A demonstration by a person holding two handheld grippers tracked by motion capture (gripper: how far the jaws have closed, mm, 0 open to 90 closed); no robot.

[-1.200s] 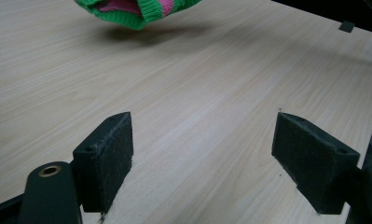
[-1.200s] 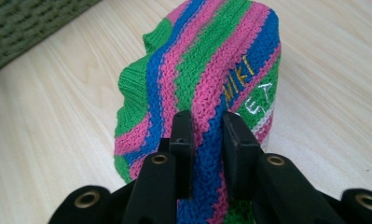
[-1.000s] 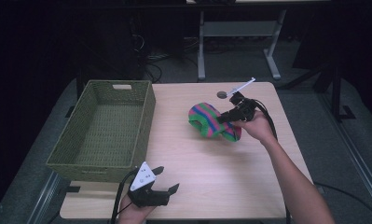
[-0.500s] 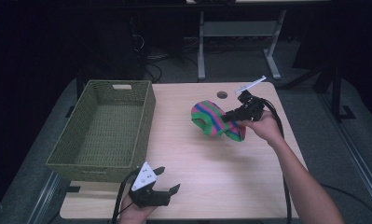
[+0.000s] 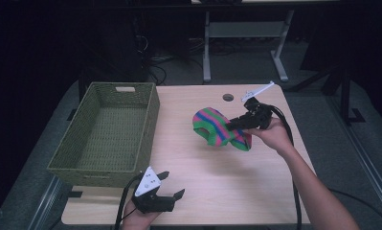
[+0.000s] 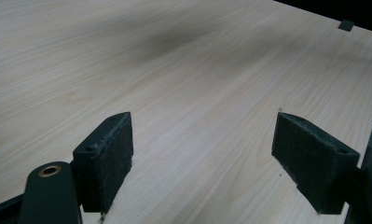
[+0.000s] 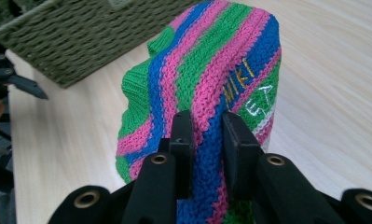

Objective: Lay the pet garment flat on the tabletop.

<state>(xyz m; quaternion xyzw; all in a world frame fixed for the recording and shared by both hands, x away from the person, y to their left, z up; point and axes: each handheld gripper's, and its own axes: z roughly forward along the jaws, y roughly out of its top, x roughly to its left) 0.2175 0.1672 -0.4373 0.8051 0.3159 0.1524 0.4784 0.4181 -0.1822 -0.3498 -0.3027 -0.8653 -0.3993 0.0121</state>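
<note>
A knitted cloth striped in pink, green and blue (image 5: 215, 127) hangs lifted over the middle right of the wooden table (image 5: 227, 187). My right gripper (image 5: 230, 126) is shut on it; in the right gripper view the two black jaws pinch a fold of the knitted cloth (image 7: 211, 84), which bears yellow and white stitched letters. My left gripper (image 5: 172, 185) rests at the table's near edge, left of centre, open with nothing in it. In the left gripper view its pads (image 6: 104, 158) stand wide apart over bare wood.
A green woven basket (image 5: 152, 110) with nothing in it stands on the left half of the table; its wall (image 7: 72, 42) lies beyond the cloth in the right gripper view. A round cable hole (image 5: 228, 97) sits near the far edge. A metal stand is on the floor behind.
My right gripper has lifted the striped cloth a little and carried it slightly to the right and back. My left gripper has stayed put.
</note>
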